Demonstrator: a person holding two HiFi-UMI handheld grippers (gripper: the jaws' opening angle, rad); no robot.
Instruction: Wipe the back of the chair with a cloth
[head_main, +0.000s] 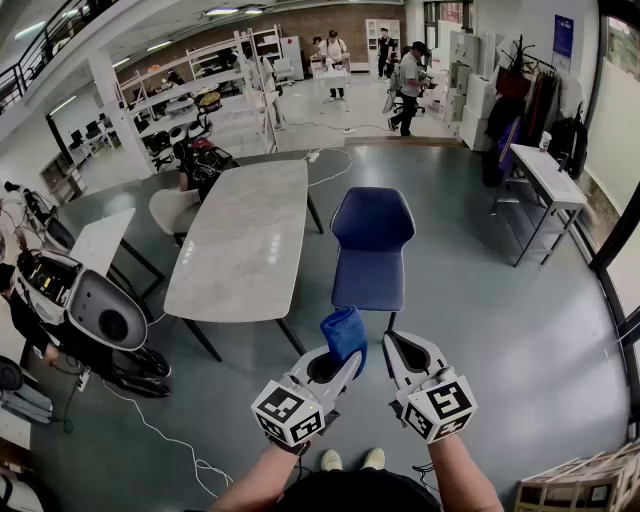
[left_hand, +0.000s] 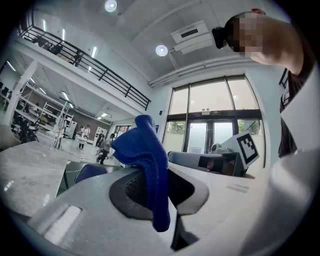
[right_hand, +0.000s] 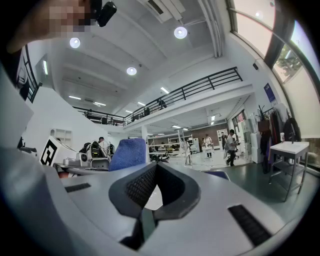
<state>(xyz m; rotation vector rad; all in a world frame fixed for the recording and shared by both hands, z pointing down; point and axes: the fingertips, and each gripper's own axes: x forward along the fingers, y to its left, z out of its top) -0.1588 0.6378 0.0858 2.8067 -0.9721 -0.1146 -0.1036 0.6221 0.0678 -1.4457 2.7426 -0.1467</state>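
A dark blue chair (head_main: 371, 245) stands on the grey floor ahead of me, its seat facing me and its back on the far side. My left gripper (head_main: 338, 364) is shut on a folded blue cloth (head_main: 345, 334), which sticks up past the jaws, short of the chair's front edge. In the left gripper view the blue cloth (left_hand: 146, 152) hangs over the closed jaws of the left gripper (left_hand: 156, 176), with the chair (left_hand: 90, 172) low at the left. My right gripper (head_main: 402, 347) is beside it, shut and holding nothing. The right gripper view shows the right gripper (right_hand: 156, 170) and the cloth (right_hand: 129, 152) to its left.
A long marble table (head_main: 245, 240) stands left of the chair with a white chair (head_main: 175, 210) behind it. A white folding table (head_main: 548, 180) is at the right near coat racks. Machines (head_main: 100, 310) and cables lie at the left. People stand far back.
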